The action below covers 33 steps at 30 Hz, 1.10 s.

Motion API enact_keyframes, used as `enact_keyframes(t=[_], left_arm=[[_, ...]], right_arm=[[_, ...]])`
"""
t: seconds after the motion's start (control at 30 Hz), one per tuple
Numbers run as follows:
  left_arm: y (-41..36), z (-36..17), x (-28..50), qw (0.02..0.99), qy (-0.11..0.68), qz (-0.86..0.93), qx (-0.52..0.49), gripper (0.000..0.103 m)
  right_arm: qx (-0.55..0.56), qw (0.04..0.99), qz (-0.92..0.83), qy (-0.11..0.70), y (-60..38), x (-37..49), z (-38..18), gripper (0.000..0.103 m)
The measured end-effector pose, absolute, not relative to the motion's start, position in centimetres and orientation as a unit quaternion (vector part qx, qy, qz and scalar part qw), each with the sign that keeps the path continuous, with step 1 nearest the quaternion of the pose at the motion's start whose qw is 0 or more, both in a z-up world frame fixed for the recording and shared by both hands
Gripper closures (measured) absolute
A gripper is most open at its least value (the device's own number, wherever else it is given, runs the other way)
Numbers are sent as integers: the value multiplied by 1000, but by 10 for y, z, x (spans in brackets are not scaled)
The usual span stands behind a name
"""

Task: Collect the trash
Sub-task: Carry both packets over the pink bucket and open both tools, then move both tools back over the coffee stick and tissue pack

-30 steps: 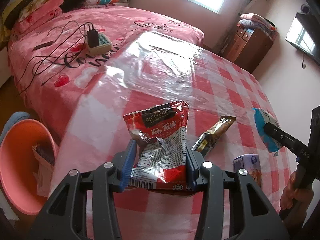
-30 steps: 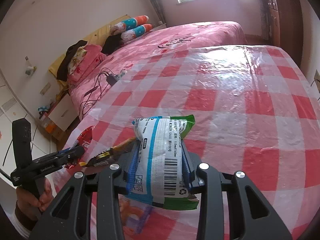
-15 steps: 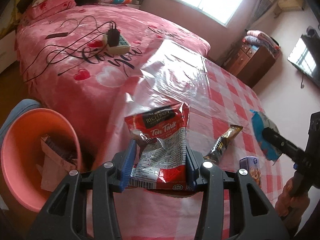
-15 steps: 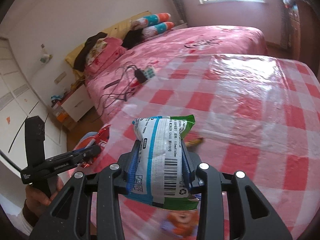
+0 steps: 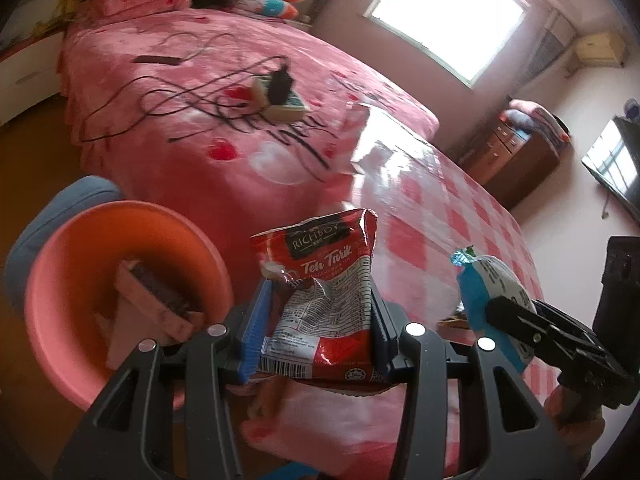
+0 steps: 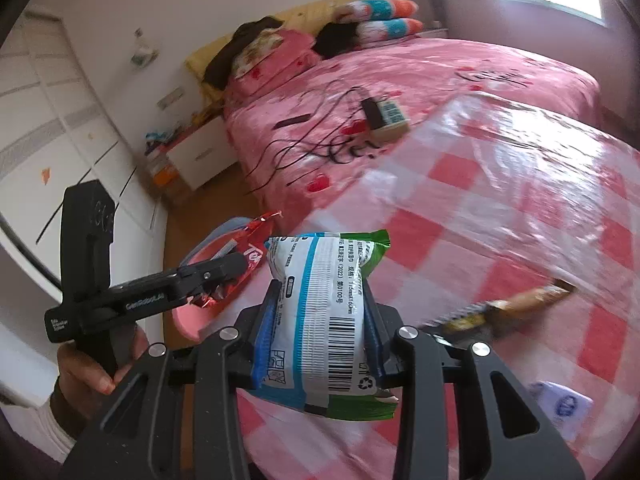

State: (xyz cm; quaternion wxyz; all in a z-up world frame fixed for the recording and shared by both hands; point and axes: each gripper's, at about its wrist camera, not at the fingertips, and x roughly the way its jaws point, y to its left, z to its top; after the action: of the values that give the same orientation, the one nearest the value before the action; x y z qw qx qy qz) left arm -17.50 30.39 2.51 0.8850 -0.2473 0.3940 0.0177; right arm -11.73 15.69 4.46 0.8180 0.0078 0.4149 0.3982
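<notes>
My left gripper (image 5: 318, 328) is shut on a red Teh Tarik packet (image 5: 320, 292), held in the air past the table's left edge, beside the pink bin (image 5: 68, 288) on the floor. My right gripper (image 6: 318, 332) is shut on a white, blue and green wipes pack (image 6: 324, 312) above the table's edge. The pack shows at the right of the left wrist view (image 5: 492, 296). The left gripper with its red packet (image 6: 244, 268) shows in the right wrist view, over the bin (image 6: 192, 316).
A brown snack wrapper (image 6: 516, 308) and a small pale carton (image 6: 560, 404) lie on the red-checked table (image 6: 520, 220). The bin holds cardboard scraps (image 5: 156, 304). A blue stool (image 5: 48, 216) stands behind it. The pink bed (image 5: 224, 120) carries a power strip and cables.
Both grippers have swung left, off the table toward the bin, each holding its packet. The right gripper has come closer to the left one.
</notes>
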Motion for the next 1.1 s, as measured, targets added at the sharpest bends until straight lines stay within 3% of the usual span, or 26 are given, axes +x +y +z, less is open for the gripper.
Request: enact_keyframes(t=[0.53, 0.6, 0.67, 0.7, 0.87, 1.1], left_arm=[[401, -13, -213, 858, 393, 126, -307, 56], [409, -20, -215, 853, 396, 134, -313, 53], [417, -27, -220, 850, 395, 148, -316, 44], [421, -30, -221, 847, 396, 156, -318, 36], [428, -33, -227, 845, 393, 174, -318, 29], [417, -23, -223, 858, 383, 172, -295, 27]], right_arm=[[-29, 772, 493, 400, 285, -132, 46, 62], [-32, 771, 503, 390, 300, -131, 42, 51], [-26, 775, 498, 389, 306, -130, 39, 30], [-17, 772, 496, 397, 307, -128, 35, 29], [-10, 789, 470, 395, 291, -126, 32, 21], [-3, 823, 424, 379, 249, -125, 35, 16]])
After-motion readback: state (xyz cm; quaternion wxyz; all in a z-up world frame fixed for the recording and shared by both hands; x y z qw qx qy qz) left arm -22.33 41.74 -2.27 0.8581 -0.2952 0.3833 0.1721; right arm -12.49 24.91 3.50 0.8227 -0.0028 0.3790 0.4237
